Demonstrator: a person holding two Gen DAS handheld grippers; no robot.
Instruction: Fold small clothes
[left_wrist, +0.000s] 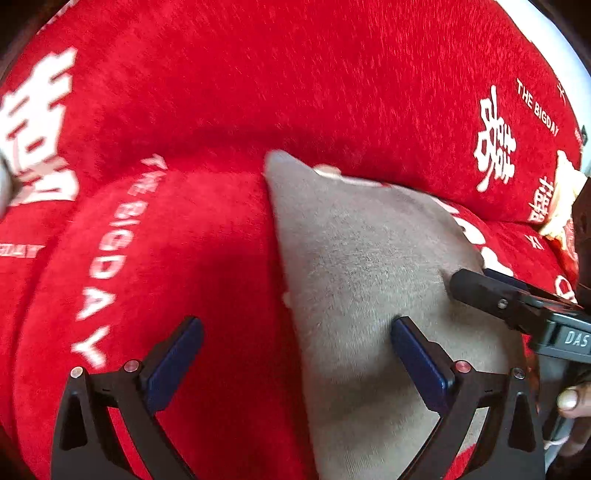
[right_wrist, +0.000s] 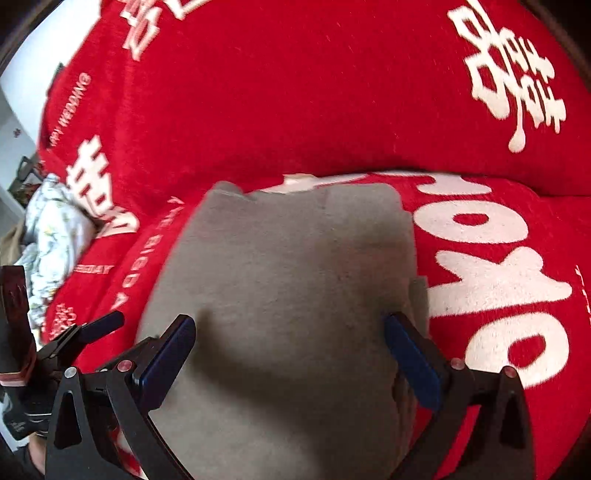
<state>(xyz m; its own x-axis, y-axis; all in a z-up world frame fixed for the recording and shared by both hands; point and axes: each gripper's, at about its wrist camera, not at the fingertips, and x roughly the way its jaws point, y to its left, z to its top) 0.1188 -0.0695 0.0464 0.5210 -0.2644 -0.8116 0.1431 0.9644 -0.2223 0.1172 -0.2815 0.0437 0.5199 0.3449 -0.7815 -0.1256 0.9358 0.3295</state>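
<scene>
While both pairs of jaws stand wide apart with nothing clamped between them, the grey garment lies flat on the red plush cover of what looks like a sofa seat, filling the middle and lower part of the right wrist view and the lower centre-right of the left wrist view. It already looks doubled over into a rough rectangle, with a thicker stacked edge along its right side in the right wrist view, so I'd judge a fold has been laid and the cloth let go.

To do this step well, the left gripper, which straddles the garment's left edge with one finger over red plush and one over grey, should pinch only the top layers at a corner. The right gripper hangs over the cloth's near half and would do best to take the matching corner on its side, so both lift evenly and the next fold lands square. The plush is grippy, so dragging could rumple the layers; lifting clear is safer.

Writing on the cover is white: "THE BIGDAY" reads at left and upper right in the left wrist view, beside large Chinese double-happiness characters; "WEDDING" shows at upper left in the right wrist view. The other gripper's body, at the right edge of the left wrist view, bears "DAS"
</scene>
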